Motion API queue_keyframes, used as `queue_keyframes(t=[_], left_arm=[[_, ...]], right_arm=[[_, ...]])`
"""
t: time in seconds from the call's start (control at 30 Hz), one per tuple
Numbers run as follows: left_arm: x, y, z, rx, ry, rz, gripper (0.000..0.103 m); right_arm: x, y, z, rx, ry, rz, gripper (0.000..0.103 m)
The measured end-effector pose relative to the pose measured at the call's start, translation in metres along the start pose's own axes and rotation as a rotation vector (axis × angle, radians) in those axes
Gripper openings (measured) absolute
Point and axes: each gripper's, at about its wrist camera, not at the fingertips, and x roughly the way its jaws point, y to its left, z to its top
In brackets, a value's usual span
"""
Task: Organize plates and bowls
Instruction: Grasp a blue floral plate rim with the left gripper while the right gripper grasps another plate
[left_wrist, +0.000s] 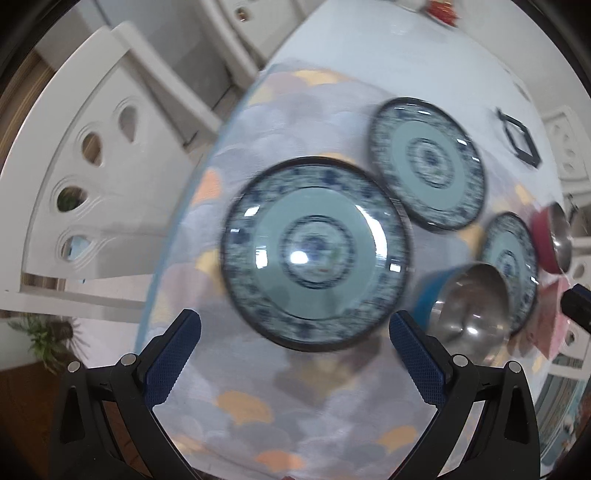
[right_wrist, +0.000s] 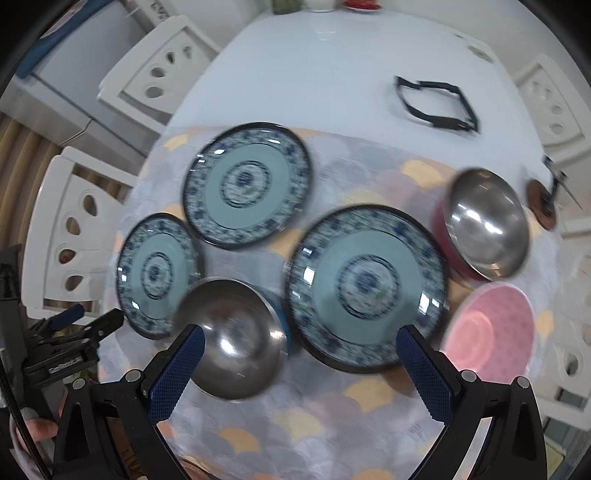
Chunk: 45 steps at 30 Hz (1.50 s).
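Currently the left gripper (left_wrist: 295, 354), fingers spread and empty, hovers directly before the nearest patterned plate (left_wrist: 316, 253) on the table; the right gripper (right_wrist: 301, 369), likewise spread, straddles the steel bowl (right_wrist: 232, 338) and large plate (right_wrist: 369, 288).

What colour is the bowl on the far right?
Pink bowl, clearest in the right wrist view.

Plates, three, blue-and-white patterned with teal wells and dark rims, lying flat, face up, apart: large plate (right_wrist: 367, 286) centre; second plate (right_wrist: 246, 184) behind and left of it; smaller plate (right_wrist: 157, 275) far left
Bowls, three, upright: steel bowl, blue outside (right_wrist: 231, 338), near the front, overlapping the smaller plate's edge in view; steel bowl, red outside (right_wrist: 485, 223), right; pink bowl (right_wrist: 489, 330) in front of it
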Motion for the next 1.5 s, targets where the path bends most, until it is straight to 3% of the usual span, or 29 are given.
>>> queue_keyframes(t=[0.13, 0.27, 0.47, 0.57, 0.73, 1.0, 1.5], left_arm=[[0.017, 0.020, 0.006, -0.042, 0.024, 0.000, 0.102], [0.036, 0.031, 0.010, -0.056, 0.050, -0.015, 0.102], [0.062, 0.040, 0.011, -0.057, 0.082, -0.048, 0.102], [0.075, 0.044, 0.011, -0.053, 0.098, -0.057, 0.102], [0.093, 0.047, 0.009, -0.039, 0.120, -0.076, 0.102], [0.100, 0.037, 0.012, 0.013, 0.095, -0.062, 0.103], [0.102, 0.043, 0.009, 0.010, 0.074, -0.054, 0.103]], right_arm=[[0.015, 0.029, 0.020, -0.022, 0.022, 0.074, 0.103], [0.037, 0.064, 0.039, -0.068, 0.052, 0.090, 0.103], [0.087, 0.112, 0.059, -0.161, 0.155, 0.080, 0.103], [0.116, 0.123, 0.062, -0.136, 0.226, 0.126, 0.103], [0.150, 0.130, 0.060, -0.068, 0.309, 0.159, 0.103], [0.183, 0.128, 0.067, -0.006, 0.334, 0.133, 0.103], [0.183, 0.113, 0.067, 0.074, 0.283, 0.167, 0.103]])
